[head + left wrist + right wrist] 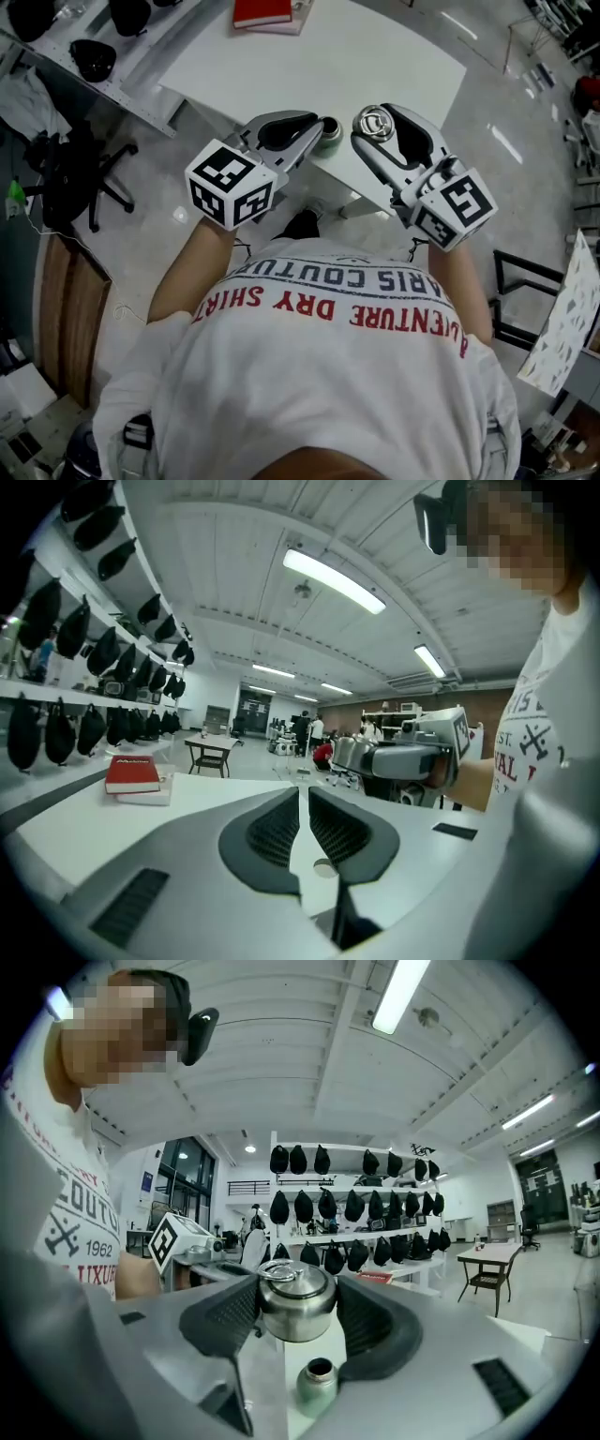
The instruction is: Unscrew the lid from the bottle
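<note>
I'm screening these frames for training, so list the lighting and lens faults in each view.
Head view: ceiling lights streak as glare on the glossy floor; the white table looks nearly blown out. Left gripper view: the strip light is clipped, fisheye bends the shelf, corners go black. Right gripper view: the steel lid between the right tongs carries bright highlights; corners vignette too.

I log the lid [296,1303] as polished metal, glossy and mirror-bright; the bottle [317,1387] shows a smooth matt green coat; the right gripper [296,1288] has smooth grey plastic shells and dark ribbed pads [225,1314]; the table [375,56] is plain matt white.
</note>
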The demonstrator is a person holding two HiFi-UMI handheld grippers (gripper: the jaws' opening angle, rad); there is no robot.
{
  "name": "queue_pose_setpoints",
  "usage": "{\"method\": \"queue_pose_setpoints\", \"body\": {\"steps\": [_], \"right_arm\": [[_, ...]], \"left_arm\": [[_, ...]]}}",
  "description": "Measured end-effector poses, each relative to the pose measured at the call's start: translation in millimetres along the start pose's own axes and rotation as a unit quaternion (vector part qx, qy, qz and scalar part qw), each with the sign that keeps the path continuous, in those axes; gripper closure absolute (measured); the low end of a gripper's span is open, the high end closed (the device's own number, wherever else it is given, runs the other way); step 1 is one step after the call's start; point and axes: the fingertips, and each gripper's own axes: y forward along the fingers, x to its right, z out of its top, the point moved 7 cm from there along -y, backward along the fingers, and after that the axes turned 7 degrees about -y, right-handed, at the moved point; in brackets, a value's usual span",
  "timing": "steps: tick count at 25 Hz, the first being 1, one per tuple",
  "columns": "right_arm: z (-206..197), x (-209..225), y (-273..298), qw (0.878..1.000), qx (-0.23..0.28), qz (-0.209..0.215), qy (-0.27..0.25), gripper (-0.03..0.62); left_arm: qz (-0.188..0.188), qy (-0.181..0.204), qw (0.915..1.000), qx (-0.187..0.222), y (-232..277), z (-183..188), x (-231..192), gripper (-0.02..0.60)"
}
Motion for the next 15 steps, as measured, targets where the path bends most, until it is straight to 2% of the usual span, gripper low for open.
{"method": "queue_pose_setpoints", "body": {"steps": [2,4,12,15], "right_arm": [[8.7,-7.1,-10.2,1.0,0.001,0.002,-0.007,0.335],[16.7,-14.1,-17.4,1.0,0.004,0.002,-0.011,0.335],[28.6,-40.0,-28.3,0.999,0.019,0.015,-0.024,0.335],[30.3,-43.4,-31.7,0.999,0.022,0.016,-0.025,0.335]], "left_arm": [[0.003,-0.012,0.9997,0.02,-10.8,9.1,14.3,0.531],[0.003,-0.009,0.9994,0.033,-20.7,16.0,25.6,0.531],[0.028,0.047,0.9975,0.045,-44.8,25.8,56.4,0.532],[0.034,0.056,0.9967,0.048,-48.2,26.6,63.9,0.534]]}}
